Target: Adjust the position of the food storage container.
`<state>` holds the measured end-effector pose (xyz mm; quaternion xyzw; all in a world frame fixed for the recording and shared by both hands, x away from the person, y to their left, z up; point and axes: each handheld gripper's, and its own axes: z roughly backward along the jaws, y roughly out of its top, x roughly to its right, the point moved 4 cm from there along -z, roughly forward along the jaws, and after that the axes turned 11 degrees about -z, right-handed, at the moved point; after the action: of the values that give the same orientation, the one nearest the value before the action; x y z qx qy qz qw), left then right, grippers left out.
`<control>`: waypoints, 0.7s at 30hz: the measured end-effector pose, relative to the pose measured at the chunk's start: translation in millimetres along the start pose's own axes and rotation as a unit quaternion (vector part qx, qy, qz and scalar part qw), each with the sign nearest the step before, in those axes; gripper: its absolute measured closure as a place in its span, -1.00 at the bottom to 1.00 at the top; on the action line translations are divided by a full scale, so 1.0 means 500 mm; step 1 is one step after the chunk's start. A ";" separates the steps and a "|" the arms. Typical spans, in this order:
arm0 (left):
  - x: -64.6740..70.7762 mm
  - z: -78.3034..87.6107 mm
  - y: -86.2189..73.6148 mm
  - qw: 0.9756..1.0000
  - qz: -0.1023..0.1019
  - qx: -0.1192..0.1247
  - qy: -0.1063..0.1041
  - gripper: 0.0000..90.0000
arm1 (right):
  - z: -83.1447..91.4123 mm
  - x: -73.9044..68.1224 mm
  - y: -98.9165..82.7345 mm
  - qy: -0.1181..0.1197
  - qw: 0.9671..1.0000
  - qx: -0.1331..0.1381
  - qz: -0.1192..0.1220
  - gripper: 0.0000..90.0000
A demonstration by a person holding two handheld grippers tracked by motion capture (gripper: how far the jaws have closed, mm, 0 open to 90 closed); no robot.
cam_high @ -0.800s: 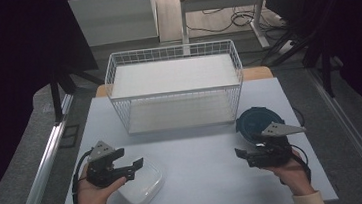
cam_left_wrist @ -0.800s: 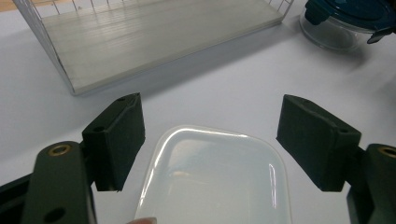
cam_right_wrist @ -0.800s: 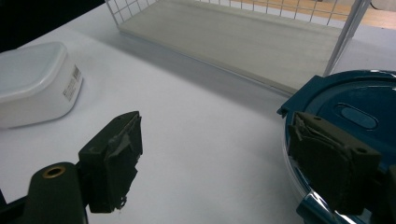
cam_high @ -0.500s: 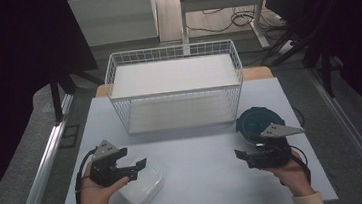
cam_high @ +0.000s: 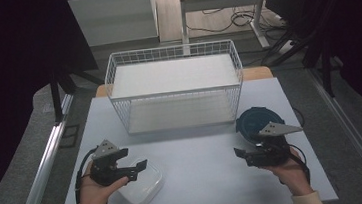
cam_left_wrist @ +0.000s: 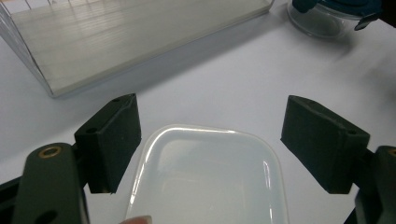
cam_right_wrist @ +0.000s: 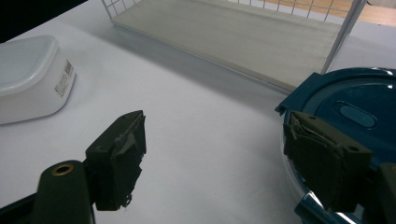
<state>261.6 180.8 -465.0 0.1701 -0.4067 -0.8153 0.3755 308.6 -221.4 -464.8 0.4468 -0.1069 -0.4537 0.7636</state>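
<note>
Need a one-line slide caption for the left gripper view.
Left gripper, jaws open, poised over a white lidded container on the table; wire basket beyond.

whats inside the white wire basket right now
The white wire basket holds nothing loose: inside it there is a flat pale board on its floor and another across its upper level. Parts of the lower level are covered by that upper board.

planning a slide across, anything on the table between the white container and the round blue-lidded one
Nothing: in the high view the table is bare between the white container and the blue-lidded container.
</note>
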 end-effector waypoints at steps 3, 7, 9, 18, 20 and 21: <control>-0.001 -0.013 -0.007 1.000 0.014 -0.013 -0.006 -0.54 | 0.002 0.006 0.003 -0.002 1.000 0.002 -0.004 -0.48; 0.002 -0.022 -0.009 1.000 0.008 -0.021 -0.007 -0.54 | 0.006 0.014 0.004 -0.011 1.000 0.001 -0.009 -0.44; 0.002 -0.021 -0.007 1.000 0.008 -0.019 -0.007 -0.54 | 0.009 0.024 0.009 -0.021 1.000 0.000 -0.011 -0.41; 0.000 -0.012 -0.002 1.000 0.008 -0.016 -0.002 -0.55 | -0.005 0.074 0.079 -0.054 0.998 -0.038 -0.015 -0.29; -0.002 -0.008 -0.001 1.000 0.010 -0.013 0.000 -0.54 | -0.005 0.095 0.104 -0.066 0.997 -0.045 -0.021 -0.24; -0.002 -0.008 -0.001 1.000 0.010 -0.013 0.000 -0.54 | -0.005 0.095 0.104 -0.066 0.997 -0.045 -0.021 -0.24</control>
<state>264.3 179.6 -467.8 0.1611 -0.3982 -0.8165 0.3858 368.0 -247.6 -437.4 0.3831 -0.1276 -0.5026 0.7644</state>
